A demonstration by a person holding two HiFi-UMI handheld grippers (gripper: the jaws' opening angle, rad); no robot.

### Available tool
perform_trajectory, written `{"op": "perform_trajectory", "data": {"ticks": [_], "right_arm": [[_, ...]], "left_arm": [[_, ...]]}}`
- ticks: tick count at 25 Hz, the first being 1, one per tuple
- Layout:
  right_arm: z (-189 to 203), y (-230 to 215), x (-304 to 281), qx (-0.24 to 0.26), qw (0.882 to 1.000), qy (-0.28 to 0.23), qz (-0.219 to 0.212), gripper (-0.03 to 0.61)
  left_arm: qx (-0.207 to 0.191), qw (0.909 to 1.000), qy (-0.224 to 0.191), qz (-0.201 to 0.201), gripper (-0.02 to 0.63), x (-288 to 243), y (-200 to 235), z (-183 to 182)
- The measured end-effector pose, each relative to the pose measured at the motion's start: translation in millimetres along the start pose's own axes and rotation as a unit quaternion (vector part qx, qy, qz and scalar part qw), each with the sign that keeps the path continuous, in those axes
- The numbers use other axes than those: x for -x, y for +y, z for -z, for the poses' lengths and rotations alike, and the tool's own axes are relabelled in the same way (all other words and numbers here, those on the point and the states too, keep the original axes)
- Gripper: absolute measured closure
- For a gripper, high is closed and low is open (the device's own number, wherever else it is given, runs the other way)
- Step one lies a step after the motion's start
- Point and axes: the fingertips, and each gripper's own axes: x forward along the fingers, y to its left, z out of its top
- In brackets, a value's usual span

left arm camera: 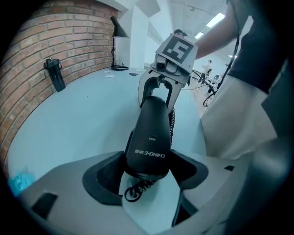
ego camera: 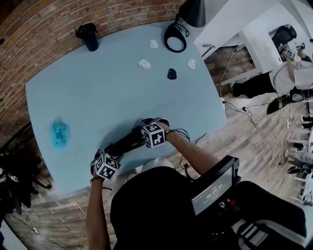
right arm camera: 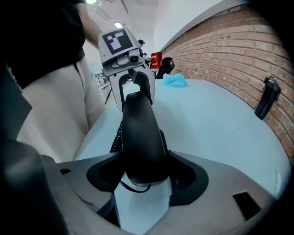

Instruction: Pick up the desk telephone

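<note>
A black telephone handset (ego camera: 128, 141) is held between both grippers near the front edge of the light blue table (ego camera: 98, 93). My left gripper (left arm camera: 147, 172) is shut on one end of the handset (left arm camera: 151, 137). My right gripper (right arm camera: 147, 176) is shut on the other end of the handset (right arm camera: 140, 137). Each gripper view shows the opposite gripper at the far end: the right gripper (left arm camera: 165, 80) and the left gripper (right arm camera: 131, 85). A coiled cord (left arm camera: 172, 120) runs along the handset. I see no telephone base.
A black bottle (ego camera: 88, 36) stands at the table's far left by the brick wall. A black lamp (ego camera: 190, 12) with a ring base (ego camera: 174, 38) sits at the far edge. Small white pieces (ego camera: 144, 64), a black piece (ego camera: 171, 73) and a blue crumpled thing (ego camera: 59, 133) lie on the table.
</note>
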Motion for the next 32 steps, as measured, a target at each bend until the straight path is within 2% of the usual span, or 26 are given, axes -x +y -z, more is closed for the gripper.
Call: {"op": "perform_trajectory", "data": {"ticks": [4, 11, 19, 26, 32], "right_arm": [[0, 0, 2, -0.004, 1.000, -0.001, 0.002, 0.302], [0, 2, 3, -0.011, 1.000, 0.005, 0.006, 0.302], [1, 3, 5, -0.011, 1.000, 0.000, 0.006, 0.302], [1, 2, 5, -0.014, 1.000, -0.004, 0.007, 0.302], [1, 2, 4, -0.016, 1.000, -0.007, 0.007, 0.302]], "left_arm": [[-0.014, 0.9999, -0.003, -0.001, 0.287, -1, 0, -1], [0.005, 0.9998, 0.019, 0.008, 0.284, -15, -3, -1], [0.019, 0.9997, -0.010, -0.015, 0.276, -16, -6, -3], [0.016, 0.9998, -0.011, -0.008, 0.278, -16, -4, -3], [0.028, 0.9996, -0.004, -0.006, 0.278, -17, -3, -2]]}}
